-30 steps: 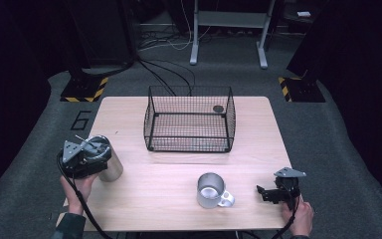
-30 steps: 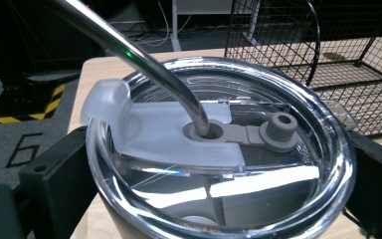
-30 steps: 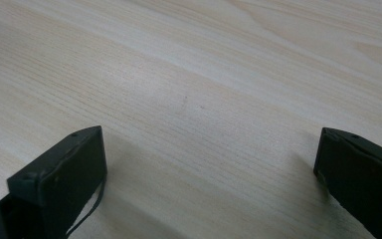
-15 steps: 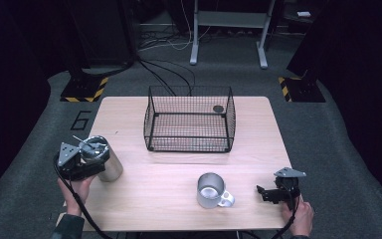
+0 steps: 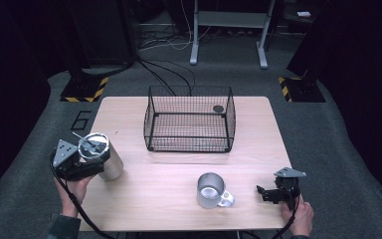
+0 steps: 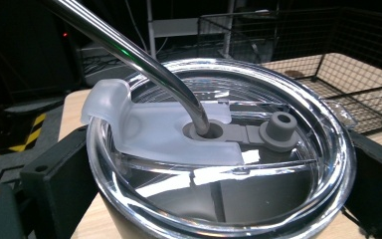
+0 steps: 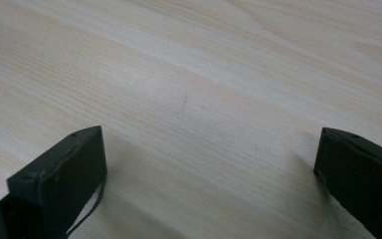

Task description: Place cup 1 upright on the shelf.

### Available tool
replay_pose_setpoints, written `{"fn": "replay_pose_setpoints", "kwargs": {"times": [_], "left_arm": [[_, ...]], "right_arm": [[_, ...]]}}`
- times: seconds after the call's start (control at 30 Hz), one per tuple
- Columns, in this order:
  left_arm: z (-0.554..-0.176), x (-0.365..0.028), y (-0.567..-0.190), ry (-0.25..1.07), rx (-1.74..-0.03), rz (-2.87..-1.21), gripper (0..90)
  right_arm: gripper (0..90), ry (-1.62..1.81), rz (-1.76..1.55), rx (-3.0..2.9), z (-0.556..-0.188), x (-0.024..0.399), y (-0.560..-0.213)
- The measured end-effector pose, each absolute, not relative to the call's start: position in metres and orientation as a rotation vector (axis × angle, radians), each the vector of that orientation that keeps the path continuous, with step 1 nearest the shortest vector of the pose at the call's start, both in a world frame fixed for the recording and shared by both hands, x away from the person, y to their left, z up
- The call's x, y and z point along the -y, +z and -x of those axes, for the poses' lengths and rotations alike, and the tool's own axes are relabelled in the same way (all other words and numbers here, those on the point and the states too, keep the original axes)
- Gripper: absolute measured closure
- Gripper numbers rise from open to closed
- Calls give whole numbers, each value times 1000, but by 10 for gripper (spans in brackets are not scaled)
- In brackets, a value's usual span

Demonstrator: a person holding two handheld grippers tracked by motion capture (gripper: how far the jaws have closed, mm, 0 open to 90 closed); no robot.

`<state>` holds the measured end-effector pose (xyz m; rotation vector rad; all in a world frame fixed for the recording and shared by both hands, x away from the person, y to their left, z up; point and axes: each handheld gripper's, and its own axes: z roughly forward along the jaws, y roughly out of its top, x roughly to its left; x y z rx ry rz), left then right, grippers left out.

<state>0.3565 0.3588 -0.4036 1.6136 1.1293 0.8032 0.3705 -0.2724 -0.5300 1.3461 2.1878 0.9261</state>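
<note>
— Left side? Steel tumbler (image 5: 104, 160), smooth cylinder with a brushed metal wall, standing near the left edge of the pale wood-grain surface (image 5: 179, 164), long axis close to upright with a slight tilt.
— And on top? Clear glossy round lid (image 6: 219, 149) with a frosted flap, a grey plug beside the hole, and a bent polished metal straw (image 6: 144, 59) rising up and away to the left in the left gripper view.
— Left gripper (image 5: 79, 162)? Jaws clamped on the tumbler, one black block on each side just under the lid rim.
— Right gripper (image 5: 271, 193)? Low over bare wood near the right front corner, jaws spread wide with nothing between.
— Middle? Small shiny metal mug (image 5: 212, 189), mouth up, handle toward the right front, well apart from both grippers.
— Farther back? Black wire basket (image 5: 189, 124), rectangular, open-topped, with a small dark round thing at its far right corner.
</note>
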Motion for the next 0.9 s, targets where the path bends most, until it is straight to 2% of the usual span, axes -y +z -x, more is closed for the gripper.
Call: {"fn": "replay_pose_setpoints", "kwargs": {"times": [0.9], "left_arm": [[-364,-325,-375,761,-984,-1690,39]], "right_arm": [[0,926,-1346,-2188,-371,272,-530]]}}
